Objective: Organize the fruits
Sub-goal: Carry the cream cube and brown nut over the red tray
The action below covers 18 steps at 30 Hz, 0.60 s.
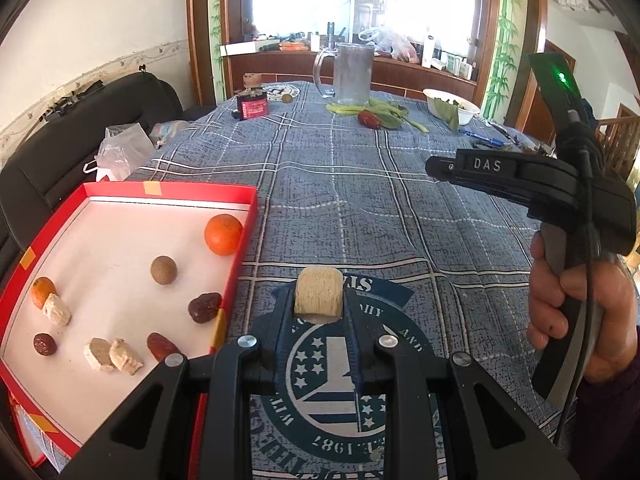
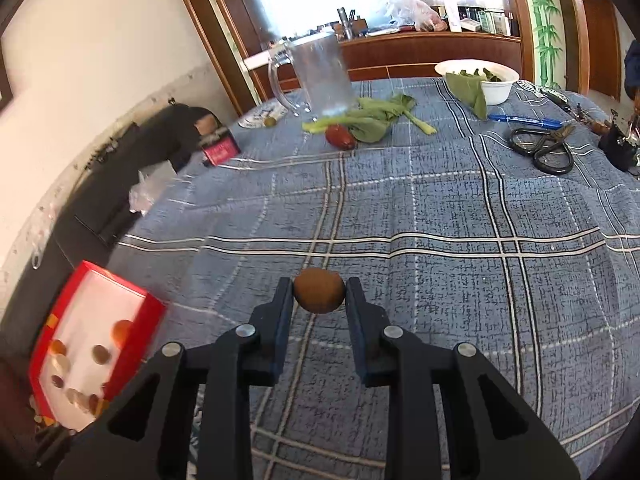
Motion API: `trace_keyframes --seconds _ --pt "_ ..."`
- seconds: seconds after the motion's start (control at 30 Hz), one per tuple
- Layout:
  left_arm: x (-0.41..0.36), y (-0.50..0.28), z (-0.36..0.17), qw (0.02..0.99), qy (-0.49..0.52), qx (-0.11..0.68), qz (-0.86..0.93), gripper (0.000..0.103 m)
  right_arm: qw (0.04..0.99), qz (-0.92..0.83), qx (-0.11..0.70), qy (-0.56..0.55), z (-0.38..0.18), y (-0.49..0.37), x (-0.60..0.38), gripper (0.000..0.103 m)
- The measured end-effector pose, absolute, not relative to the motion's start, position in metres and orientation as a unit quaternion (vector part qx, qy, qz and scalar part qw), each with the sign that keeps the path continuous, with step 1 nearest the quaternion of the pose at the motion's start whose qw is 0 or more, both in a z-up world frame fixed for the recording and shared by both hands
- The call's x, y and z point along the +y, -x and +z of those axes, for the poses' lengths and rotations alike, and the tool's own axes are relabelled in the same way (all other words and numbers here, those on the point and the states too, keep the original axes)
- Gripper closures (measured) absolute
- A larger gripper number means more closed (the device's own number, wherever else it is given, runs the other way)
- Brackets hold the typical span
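Gripping a pale chunk (image 1: pixel 319 294) in my left gripper (image 1: pixel 319 312), jaws nearly closed and pressing on both its sides, I am holding it over the tablecloth (image 1: pixel 340 200) just right of the red box (image 1: pixel 236 276). My right gripper (image 2: pixel 319 300) is pinching a brown fruit (image 2: pixel 319 290), jaws narrow, above the cloth, well right of the box, which is holding an orange (image 1: pixel 223 234) and other fruits

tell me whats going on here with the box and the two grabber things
A person is sorting fruit into a red box using two handheld grippers. The left gripper is shut on a pale ridged chunk just right of the box. The right gripper is shut on a small round brown fruit, held above the blue plaid tablecloth. The box already holds an orange, dried red dates and similar pale pieces.
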<state>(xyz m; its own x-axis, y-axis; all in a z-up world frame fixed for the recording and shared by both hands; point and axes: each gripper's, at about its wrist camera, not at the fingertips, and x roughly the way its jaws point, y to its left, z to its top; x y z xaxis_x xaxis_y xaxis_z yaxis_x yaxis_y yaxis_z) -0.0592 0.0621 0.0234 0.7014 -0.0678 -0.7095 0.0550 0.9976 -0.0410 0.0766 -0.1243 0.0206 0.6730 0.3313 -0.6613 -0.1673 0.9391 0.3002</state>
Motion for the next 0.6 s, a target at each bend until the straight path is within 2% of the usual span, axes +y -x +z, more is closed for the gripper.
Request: trace_keyframes --seconds 0.6 --pt "0.095 0.072 0.043 0.931 0.028 0.363 -0.01 0.08 0.915 0.163 0.361 -0.072 0.026 -0.051 -0.096 0.074"
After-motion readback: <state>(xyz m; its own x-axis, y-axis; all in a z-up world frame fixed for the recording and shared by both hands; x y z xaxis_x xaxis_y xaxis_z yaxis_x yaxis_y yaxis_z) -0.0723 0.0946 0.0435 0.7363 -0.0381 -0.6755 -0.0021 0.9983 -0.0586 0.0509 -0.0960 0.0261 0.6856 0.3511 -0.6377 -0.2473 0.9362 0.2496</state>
